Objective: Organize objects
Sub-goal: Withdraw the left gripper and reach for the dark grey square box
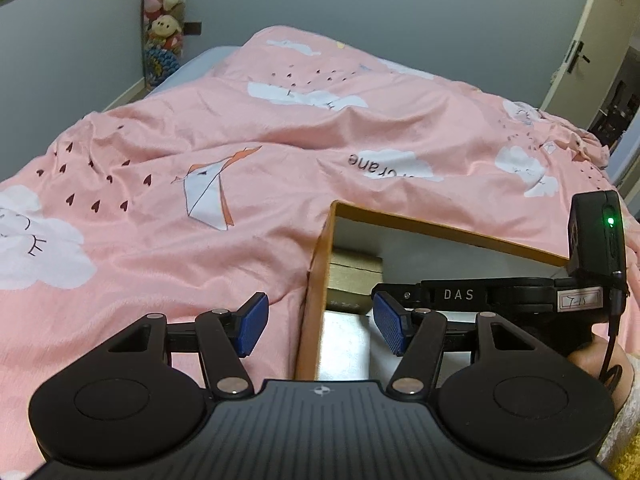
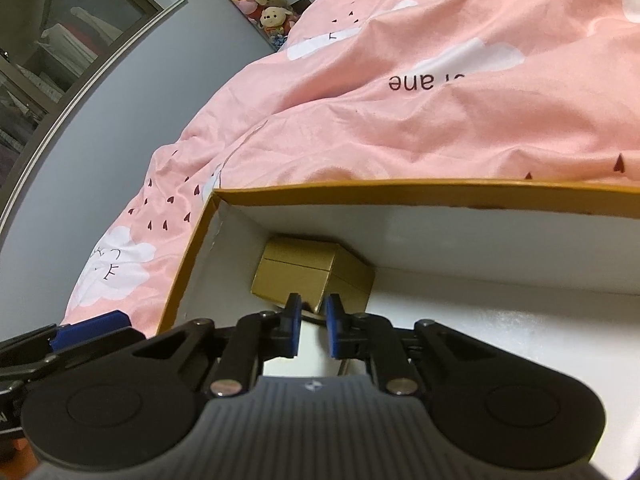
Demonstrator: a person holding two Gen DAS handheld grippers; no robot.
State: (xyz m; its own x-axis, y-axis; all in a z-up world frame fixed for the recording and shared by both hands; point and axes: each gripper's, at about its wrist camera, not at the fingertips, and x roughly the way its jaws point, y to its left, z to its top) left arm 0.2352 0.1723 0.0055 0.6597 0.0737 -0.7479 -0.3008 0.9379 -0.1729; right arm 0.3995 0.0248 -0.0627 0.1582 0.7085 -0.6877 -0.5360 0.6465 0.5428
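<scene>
An open box with an orange rim and white inside lies on the pink duvet. A small gold box stands in its far left corner. My right gripper reaches into the big box with its blue pads drawn nearly together just short of the gold box's near corner; nothing is between them. In the left wrist view it comes in from the right. My left gripper is open and straddles the box's left wall without touching it. One of its blue fingers shows in the right wrist view.
The pink duvet with clouds and hearts covers the bed. Plush toys hang on the grey wall at the bed's far side. A door stands at the right, and a glass-fronted cabinet at the left. A person's hand holds the right gripper.
</scene>
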